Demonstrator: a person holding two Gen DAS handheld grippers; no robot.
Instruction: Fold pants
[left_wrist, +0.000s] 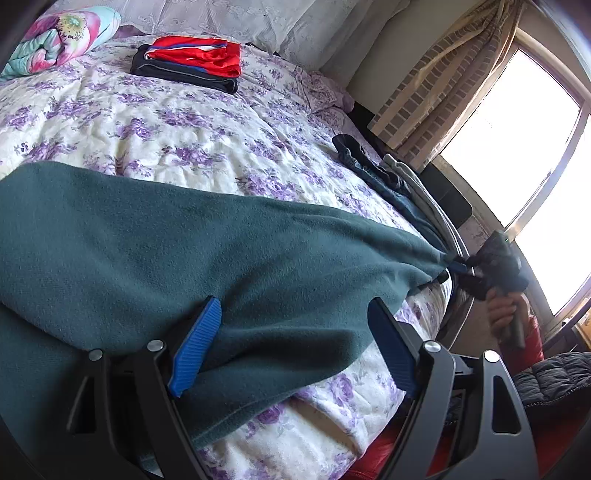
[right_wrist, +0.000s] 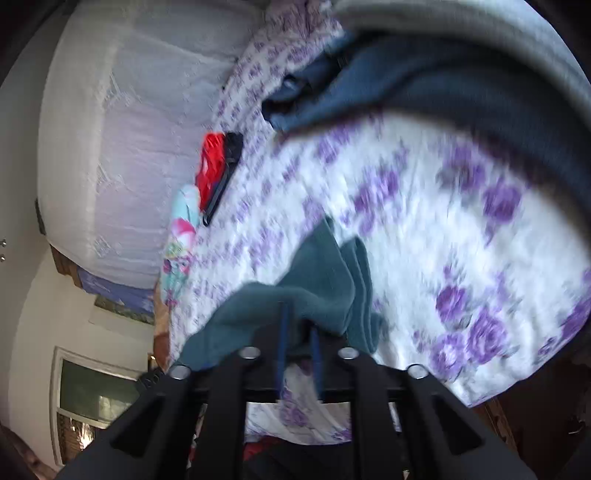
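Note:
Dark teal fleece pants (left_wrist: 155, 251) lie stretched across the near part of the floral bed. My left gripper (left_wrist: 295, 325) is open, its blue pads apart, with the pants' near edge lying between them. My right gripper (left_wrist: 456, 266) is shut on the far end of the pants at the bed's right edge, pulling the cloth taut. In the right wrist view the right gripper (right_wrist: 299, 325) has its blue pads close together, pinching the bunched teal pants (right_wrist: 325, 280). That view is blurred.
A folded red and black stack of clothes (left_wrist: 188, 62) lies at the far side of the bed. A floral pillow (left_wrist: 55, 37) is at the far left. Blue and grey garments (left_wrist: 391, 184) are piled at the right edge. A window (left_wrist: 517, 140) is at the right.

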